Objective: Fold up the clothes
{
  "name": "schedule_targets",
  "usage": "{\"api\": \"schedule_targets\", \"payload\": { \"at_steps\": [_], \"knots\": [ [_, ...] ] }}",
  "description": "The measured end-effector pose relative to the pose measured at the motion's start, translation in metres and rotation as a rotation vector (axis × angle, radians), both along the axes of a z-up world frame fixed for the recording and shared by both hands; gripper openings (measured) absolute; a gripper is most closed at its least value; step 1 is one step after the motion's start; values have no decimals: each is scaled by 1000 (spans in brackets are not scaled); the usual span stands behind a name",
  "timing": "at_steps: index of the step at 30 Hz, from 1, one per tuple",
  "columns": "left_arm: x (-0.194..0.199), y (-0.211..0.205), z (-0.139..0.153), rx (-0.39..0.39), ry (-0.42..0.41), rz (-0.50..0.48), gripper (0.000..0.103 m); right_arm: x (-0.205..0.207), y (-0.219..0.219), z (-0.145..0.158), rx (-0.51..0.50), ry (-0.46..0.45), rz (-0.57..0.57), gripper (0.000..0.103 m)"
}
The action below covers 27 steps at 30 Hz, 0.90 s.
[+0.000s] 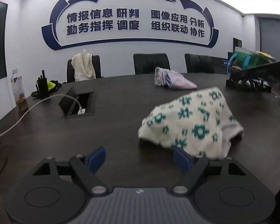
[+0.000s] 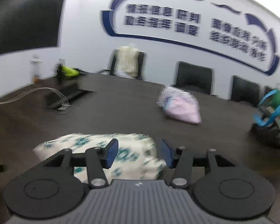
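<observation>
A: The floral garment (image 1: 191, 123) lies in a loose heap on the dark surface (image 1: 112, 115), towards the near edge. The left tool (image 1: 139, 158) stands wide open with nothing between its pads, the cloth just off its right pad.

B: And the right tool (image 2: 139, 154) is partly open over the same garment (image 2: 102, 149). Cloth shows between and under the pads, but they do not press on it, so nothing is held.

A: My worry is a grab at the bunched middle. That would lift several layers together and leave the fold crooked.

B: Agreed. The right view is also badly smeared, so I cannot pick out a hem or corner there.

A: The left view is sharper. It shows the heap's outline and a dark bundle (image 1: 250, 83) at far right. The right view shows more of the blue-handled bag (image 2: 270, 110).

B: Both show the pink garment (image 2: 181, 108) farther back, well apart.
</observation>
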<state>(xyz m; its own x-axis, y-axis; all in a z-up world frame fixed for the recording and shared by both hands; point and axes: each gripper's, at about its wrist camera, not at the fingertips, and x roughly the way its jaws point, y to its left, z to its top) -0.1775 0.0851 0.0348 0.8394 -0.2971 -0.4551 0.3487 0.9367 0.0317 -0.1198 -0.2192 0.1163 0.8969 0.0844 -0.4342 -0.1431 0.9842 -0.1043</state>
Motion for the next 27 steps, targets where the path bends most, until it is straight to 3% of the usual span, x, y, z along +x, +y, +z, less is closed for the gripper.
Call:
{"api": "schedule_targets", "payload": {
  "at_steps": [3,8,12,18,20,22,24,27],
  "knots": [
    [8,-17,-7,9,6,-107,79,-42,13,-10,-95,-1,139,52],
    [26,-70,-9,64,39,-189,78,-60,70,-62,-484,16,191,52],
    [39,-97,-12,35,50,-130,79,-35,68,-72,-474,19,99,48],
    [44,-139,-23,152,-50,31,74,11,63,-112,-613,35,103,48],
    [40,-149,-28,237,-71,43,55,18,67,-123,-645,19,102,46],
    [35,-156,-34,314,-87,47,46,18,71,-127,-669,-7,90,43],
    [29,-157,-38,357,-100,54,45,23,70,-130,-689,-27,56,34],
    [26,-162,-41,373,-112,41,34,29,65,-134,-716,-35,11,32]
  ]
}}
